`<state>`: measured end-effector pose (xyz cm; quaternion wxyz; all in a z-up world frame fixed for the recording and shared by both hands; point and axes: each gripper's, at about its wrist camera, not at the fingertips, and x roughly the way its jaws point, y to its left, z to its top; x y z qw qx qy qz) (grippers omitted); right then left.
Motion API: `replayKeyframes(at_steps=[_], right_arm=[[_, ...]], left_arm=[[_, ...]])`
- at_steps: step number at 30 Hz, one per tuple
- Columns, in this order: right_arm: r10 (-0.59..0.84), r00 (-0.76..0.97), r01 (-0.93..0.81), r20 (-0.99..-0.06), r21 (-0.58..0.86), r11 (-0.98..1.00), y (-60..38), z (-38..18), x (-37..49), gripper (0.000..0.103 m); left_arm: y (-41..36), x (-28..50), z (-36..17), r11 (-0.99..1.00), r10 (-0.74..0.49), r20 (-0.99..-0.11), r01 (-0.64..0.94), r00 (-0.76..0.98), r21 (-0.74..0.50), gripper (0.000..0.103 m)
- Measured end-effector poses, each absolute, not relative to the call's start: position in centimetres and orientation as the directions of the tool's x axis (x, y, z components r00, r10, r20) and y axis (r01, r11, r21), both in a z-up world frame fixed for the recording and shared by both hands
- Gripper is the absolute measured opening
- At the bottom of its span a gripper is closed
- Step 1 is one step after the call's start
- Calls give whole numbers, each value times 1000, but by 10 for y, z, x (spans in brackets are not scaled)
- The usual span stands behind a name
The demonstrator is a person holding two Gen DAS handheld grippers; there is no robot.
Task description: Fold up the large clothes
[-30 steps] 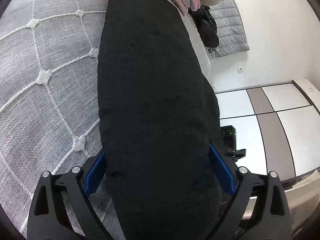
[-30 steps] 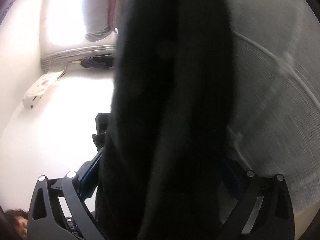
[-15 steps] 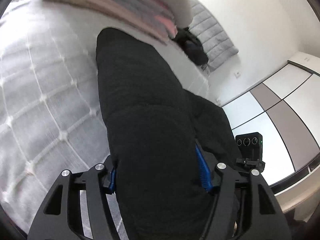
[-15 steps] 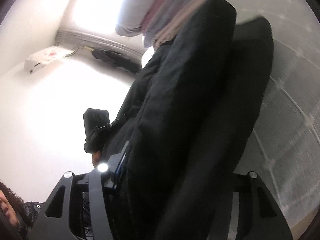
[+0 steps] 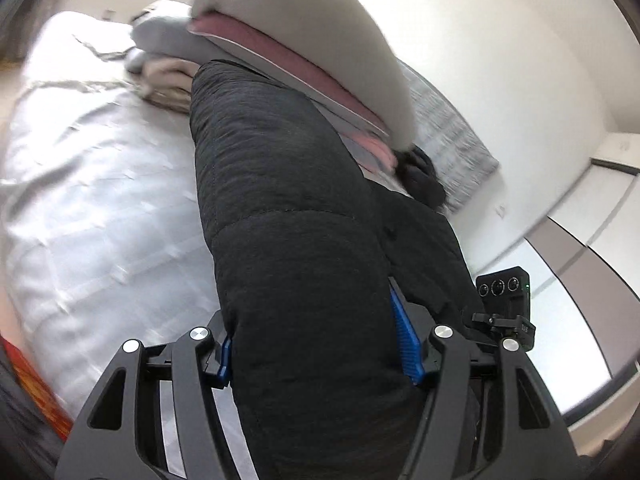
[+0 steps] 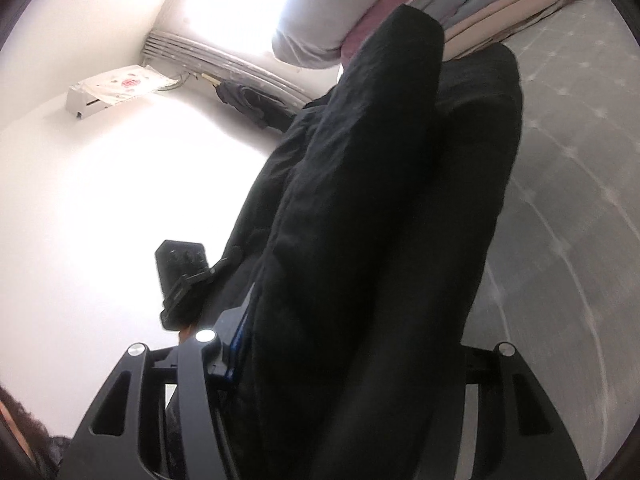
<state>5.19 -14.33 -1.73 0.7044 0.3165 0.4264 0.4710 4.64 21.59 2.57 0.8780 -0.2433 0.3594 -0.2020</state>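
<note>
The black coat [image 5: 304,264] is thick, padded and soft, so I judge it bulky but not heavy, and its smooth shell may slip; a hold on a gathered edge seems best. It lies folded over the bed [image 5: 100,208], its far end near the bedding pile [image 5: 304,60] at the head edge. My left gripper [image 5: 316,350] has its blue pads [image 5: 406,344] clamped on a thick fold. My right gripper [image 6: 344,344] is also closed on the coat, though its right finger is hidden.

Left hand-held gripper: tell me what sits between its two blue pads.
In the left wrist view, the left hand-held gripper has a thick fold of the black padded coat filling the gap between its pads.
</note>
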Motion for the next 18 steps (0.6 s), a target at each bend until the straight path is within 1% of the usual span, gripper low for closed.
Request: replayKeyframes(at_steps=[2,3,4,5,6,8,9,11,13,15,16,18], right_arm=[[929,162,-339,-332,866,368,-123,-47,77,60],[923,148,-310,-354,870,383,-113,-61,86,62],[901,120,-255,-418,864,435,-95,-88,100,65],[881,93,-215,-464,854,473,-83,-105,108,73],[886,68,-163,-459,871,464,-75,-129,112,74],[906,100,-181,-412,888,424,-81,-127,109,76],[907,95,-186,-411,887,422,-84,-126,106,76],[909,94,-186,-405,890,416,-94,-127,100,76],[912,95,-171,-400,896,410,-105,-127,95,76],[911,102,-152,-399,899,411,-104,-125,97,77],[910,105,-145,-402,899,414,-104,-125,94,77],[906,114,-135,-408,897,421,-109,-122,93,78]], left_arm=[[240,64,6,817,-484,-567,113,667,-565,64],[257,74,-13,827,-442,-603,42,664,-560,66],[265,81,-26,835,-411,-634,-10,655,-551,67],[275,87,-46,837,-376,-685,-88,624,-540,71],[290,90,-67,809,-385,-704,-149,597,-569,76],[306,87,-77,736,-477,-646,-131,595,-664,77],[308,85,-74,740,-476,-647,-128,595,-661,78],[303,79,-61,798,-422,-669,-100,611,-595,82],[295,74,-55,832,-378,-691,-102,617,-546,82],[288,67,-46,875,-303,-713,-112,632,-471,83],[282,64,-40,904,-249,-724,-114,643,-413,83],[269,57,-33,937,-175,-729,-116,662,-330,84]])
